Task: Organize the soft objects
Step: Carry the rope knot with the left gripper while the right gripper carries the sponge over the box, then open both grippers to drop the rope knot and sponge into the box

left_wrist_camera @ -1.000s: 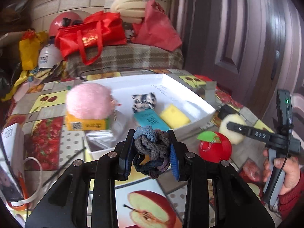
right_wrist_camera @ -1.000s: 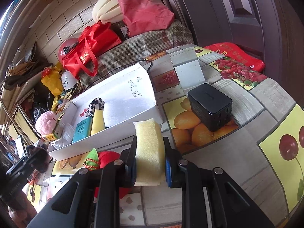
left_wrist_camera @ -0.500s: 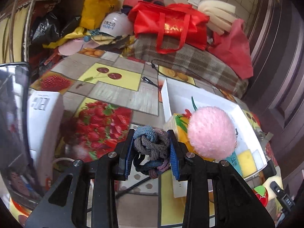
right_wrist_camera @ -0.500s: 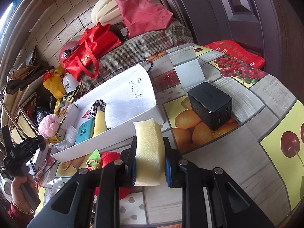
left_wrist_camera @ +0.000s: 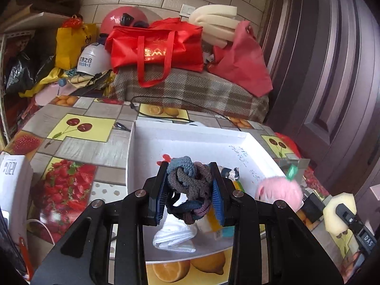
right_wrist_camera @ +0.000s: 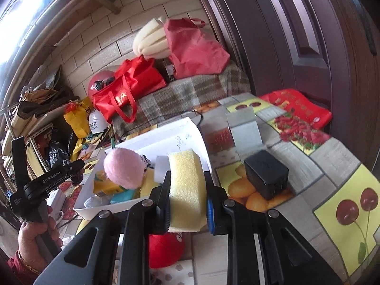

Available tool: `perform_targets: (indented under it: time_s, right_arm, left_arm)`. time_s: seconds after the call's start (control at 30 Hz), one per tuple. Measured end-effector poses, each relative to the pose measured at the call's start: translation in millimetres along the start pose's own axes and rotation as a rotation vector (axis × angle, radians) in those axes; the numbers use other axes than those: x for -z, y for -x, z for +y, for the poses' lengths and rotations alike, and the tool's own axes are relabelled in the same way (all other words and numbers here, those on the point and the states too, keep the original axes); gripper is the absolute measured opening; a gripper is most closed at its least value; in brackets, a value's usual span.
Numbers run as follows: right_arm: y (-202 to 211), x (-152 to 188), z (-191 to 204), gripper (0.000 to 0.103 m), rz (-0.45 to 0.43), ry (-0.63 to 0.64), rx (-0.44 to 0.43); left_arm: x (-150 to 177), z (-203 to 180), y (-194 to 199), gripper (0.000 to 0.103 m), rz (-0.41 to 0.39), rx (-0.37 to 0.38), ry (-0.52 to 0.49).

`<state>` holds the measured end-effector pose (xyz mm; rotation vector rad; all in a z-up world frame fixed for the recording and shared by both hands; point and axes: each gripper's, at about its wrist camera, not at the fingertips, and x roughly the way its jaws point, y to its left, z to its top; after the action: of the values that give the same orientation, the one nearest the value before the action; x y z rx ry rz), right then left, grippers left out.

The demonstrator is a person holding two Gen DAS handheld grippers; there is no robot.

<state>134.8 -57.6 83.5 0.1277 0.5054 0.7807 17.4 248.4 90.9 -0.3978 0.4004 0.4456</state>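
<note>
My left gripper (left_wrist_camera: 188,196) is shut on a bundle of knotted hair ties (left_wrist_camera: 187,187), blue, grey and purple, held above the near end of the white box (left_wrist_camera: 190,140). My right gripper (right_wrist_camera: 187,204) is shut on a yellow sponge (right_wrist_camera: 186,187) held just in front of the box's (right_wrist_camera: 185,130) near side. A pink plush ball (left_wrist_camera: 279,193) sits in the box; it also shows in the right wrist view (right_wrist_camera: 124,167). A folded white cloth (left_wrist_camera: 174,235), a teal pack and yellow items lie in the box too. The left gripper shows in the right wrist view (right_wrist_camera: 74,168).
A red plush apple (right_wrist_camera: 166,249) lies under my right gripper. A black charger block (right_wrist_camera: 266,174) stands right of the box. A white carton (left_wrist_camera: 14,185) is at the table's left. Red bags (left_wrist_camera: 156,45) and a plaid bundle (left_wrist_camera: 190,92) crowd the far edge. A brown door (left_wrist_camera: 332,71) stands on the right.
My left gripper has swung right from the table's left side to above the white box, still holding the hair ties. My right gripper has moved closer to the box with the sponge.
</note>
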Motion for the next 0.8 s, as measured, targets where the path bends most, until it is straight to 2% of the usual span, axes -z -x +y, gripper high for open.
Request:
perform_targets:
  time_s: [0.13,0.27,0.43,0.53,0.63,0.8]
  right_arm:
    - [-19.3,-21.6,20.8,0.022,0.027,0.026,-0.034]
    - [-36.0,-36.3,47.1,0.022,0.014,0.083,-0.032]
    - [-77.2,-50.9,67.1,0.022,0.076,0.074,-0.044]
    - [-102.4,-51.5,70.7,0.022,0.132,0.061,-0.027]
    - [-119.9,-45.0,70.3,0.022,0.185,0.040,-0.017]
    - [-128.0,-37.7,71.8,0.022,0.201,0.041,0.000]
  left_arm:
    - [-9.1,15.8,-1.8,0.032,-0.007,-0.012,0.033]
    - [-8.8,15.1,-6.0,0.032,-0.010,-0.039,-0.012]
    - [-8.8,12.7,-6.7,0.032,-0.014,-0.076,-0.064]
    - [-7.5,10.8,-11.0,0.032,0.007,-0.098,-0.101]
    - [-3.3,12.0,-20.2,0.032,0.047,-0.088,-0.104]
    - [1.3,10.1,-26.5,0.032,0.068,-0.065,-0.112]
